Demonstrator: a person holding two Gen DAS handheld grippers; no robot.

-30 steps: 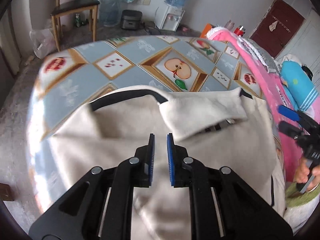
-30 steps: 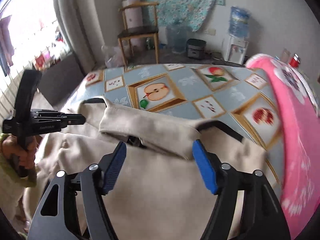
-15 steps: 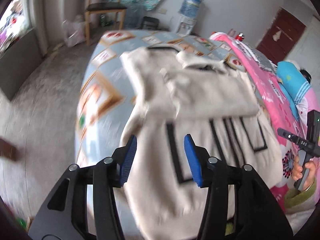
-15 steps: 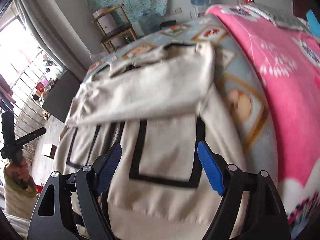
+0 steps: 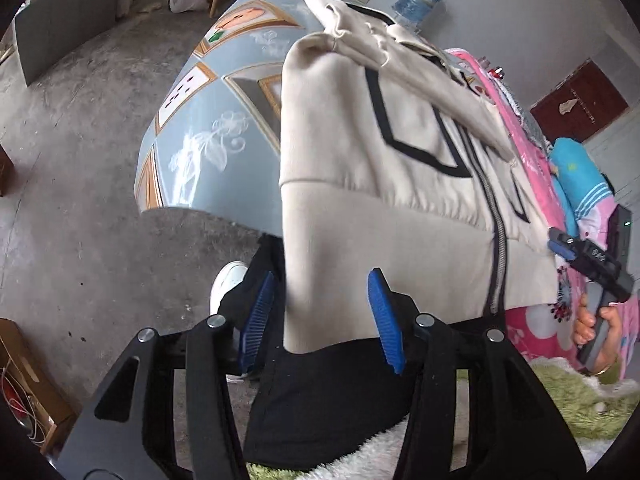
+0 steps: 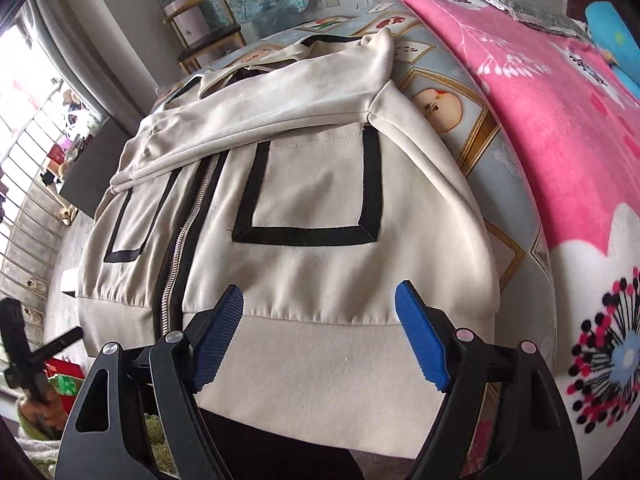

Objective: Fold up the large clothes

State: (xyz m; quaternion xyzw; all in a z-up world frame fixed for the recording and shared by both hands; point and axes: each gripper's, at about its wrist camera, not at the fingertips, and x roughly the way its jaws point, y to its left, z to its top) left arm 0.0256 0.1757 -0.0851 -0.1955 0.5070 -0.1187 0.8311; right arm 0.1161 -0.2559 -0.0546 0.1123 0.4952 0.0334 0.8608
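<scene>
Surface (image 5: 208,120), fruit-print cover, carries jacket (image 6: 320,184): cream, black trim, zipped, sleeves folded across chest, hem band hanging over near edge. Change: both hand-held grippers have pulled back from collar end to hem end; sleeve folds look done, bottom-up fold likely next. Left hand-held gripper (image 5: 324,316): jaws just opened, half-wide, straddling hem's left corner, pads not pressing. Right hand-held gripper (image 6: 320,340): jaws wide apart, above hem band right of zip, gripping nothing.
</scene>
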